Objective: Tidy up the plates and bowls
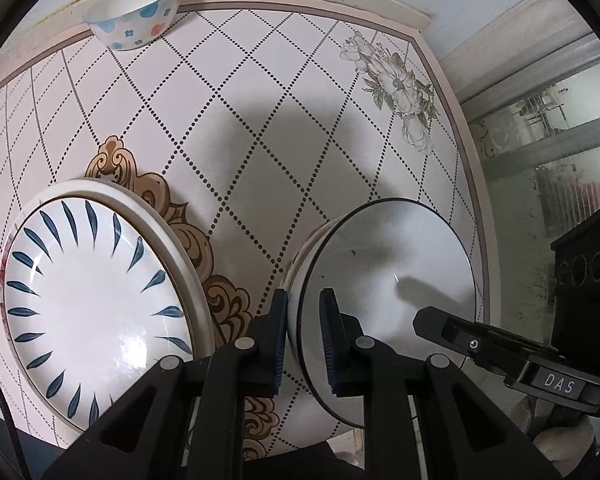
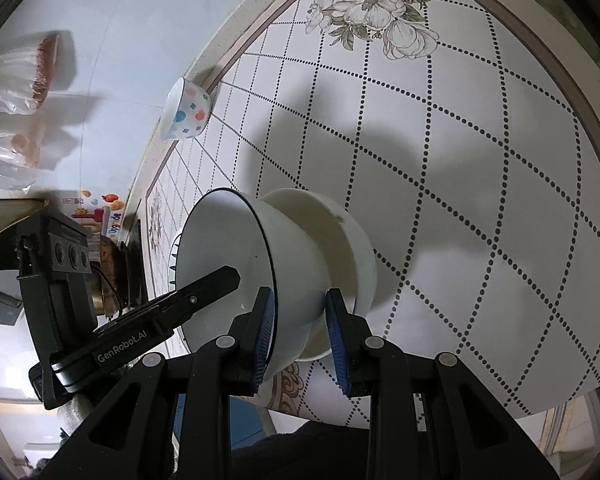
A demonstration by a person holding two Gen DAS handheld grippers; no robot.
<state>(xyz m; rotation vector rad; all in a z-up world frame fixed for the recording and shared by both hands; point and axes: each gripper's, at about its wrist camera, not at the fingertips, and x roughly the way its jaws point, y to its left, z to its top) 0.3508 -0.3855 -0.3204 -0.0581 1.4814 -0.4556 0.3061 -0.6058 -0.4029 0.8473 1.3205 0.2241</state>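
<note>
Patterned tabletop (image 1: 300,120), both tongs – left (image 1: 304,320), right (image 2: 300,320) – clamped on white bowl's (image 1: 388,264) rim, bowl empty, stacked on another.

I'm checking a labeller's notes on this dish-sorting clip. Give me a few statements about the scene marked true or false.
1. Both grippers grip the rim of the same white bowl. True: the left gripper and the right gripper each pinch its wall.
2. The white bowl sits stacked on another bowl. True.
3. The spotted bowl lies upside down. False: it stands upright near the table's far edge.
4. The leaf-patterned plate rests on top of a wider plate. True.
5. The tablecloth is plain. False: it has a dotted diamond grid and flowers.
</note>
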